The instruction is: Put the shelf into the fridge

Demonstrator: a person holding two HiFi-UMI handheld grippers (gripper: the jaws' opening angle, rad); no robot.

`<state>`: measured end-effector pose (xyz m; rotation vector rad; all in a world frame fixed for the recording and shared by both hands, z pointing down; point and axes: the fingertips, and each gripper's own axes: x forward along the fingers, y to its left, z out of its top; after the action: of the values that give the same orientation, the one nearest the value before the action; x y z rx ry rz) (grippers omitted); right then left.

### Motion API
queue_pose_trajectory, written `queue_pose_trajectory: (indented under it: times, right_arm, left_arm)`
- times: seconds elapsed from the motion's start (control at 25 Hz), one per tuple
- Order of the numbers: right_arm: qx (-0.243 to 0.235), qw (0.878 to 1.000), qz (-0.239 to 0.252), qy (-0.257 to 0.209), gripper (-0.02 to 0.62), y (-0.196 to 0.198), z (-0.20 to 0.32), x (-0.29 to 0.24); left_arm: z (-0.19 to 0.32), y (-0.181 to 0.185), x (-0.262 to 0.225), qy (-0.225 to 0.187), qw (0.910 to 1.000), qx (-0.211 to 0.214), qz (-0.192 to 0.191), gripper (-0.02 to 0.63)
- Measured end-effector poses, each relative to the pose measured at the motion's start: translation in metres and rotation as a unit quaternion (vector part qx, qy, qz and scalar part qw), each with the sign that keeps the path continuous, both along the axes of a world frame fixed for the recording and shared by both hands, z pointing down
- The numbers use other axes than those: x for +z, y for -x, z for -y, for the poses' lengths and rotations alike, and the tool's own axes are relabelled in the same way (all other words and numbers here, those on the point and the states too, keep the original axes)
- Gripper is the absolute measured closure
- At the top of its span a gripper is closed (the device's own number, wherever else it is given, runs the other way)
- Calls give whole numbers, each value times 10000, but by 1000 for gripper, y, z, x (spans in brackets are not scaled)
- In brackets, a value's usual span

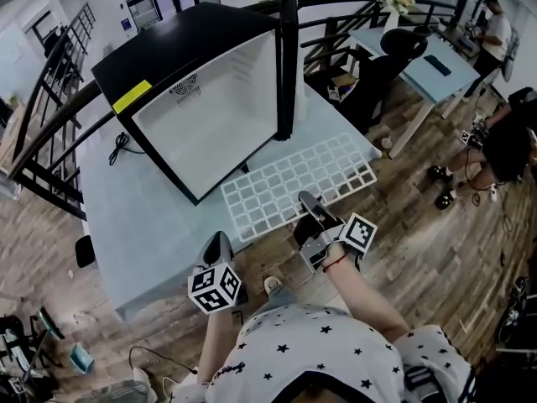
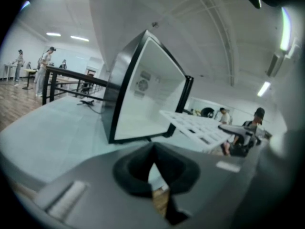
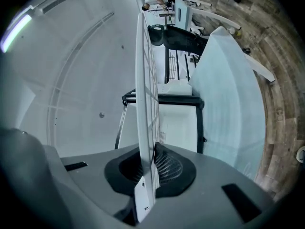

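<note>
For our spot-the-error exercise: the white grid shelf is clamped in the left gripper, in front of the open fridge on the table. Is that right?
No: the right gripper clamps the white grid shelf, as the right gripper view shows; the left gripper is shut on nothing. The shelf is in front of the open fridge on the table.

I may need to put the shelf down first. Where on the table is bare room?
Free: the table left of the fridge, from the cable to the near edge. Crowded: before the open fridge, under the shelf in the right gripper.
</note>
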<state>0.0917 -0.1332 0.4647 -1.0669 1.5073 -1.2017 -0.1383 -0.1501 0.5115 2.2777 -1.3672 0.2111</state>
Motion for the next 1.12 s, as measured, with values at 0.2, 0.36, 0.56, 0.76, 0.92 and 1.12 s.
queue_pose_trajectory:
  times: [0.2, 0.36, 0.56, 0.76, 0.92, 1.12]
  right_arm:
    - [-197, 9998, 66, -28, 555, 5, 40, -3]
    - [-369, 9993, 80, -54, 555, 13, 70, -3]
    - [-633, 9978, 137, -110, 555, 28, 99, -7]
    - [-877, 9958, 208, -136, 555, 38, 122, -9]
    - [-1134, 9931, 256, -179, 555, 47, 139, -12]
    - [-1413, 9895, 243, -189, 555, 53, 152, -14]
  left_arm:
    - [31, 2, -1, 0, 9999, -155, 25, 601]
    - [49, 10, -4, -43, 9995, -299, 52, 601]
    - [57, 26, -3, -7, 9982, -593, 113, 601]
    - [56, 37, -2, 46, 9960, -869, 195, 601]
    - [55, 44, 0, 91, 9929, -1163, 226, 601]
    - [56, 49, 3, 161, 9884, -1498, 180, 601]
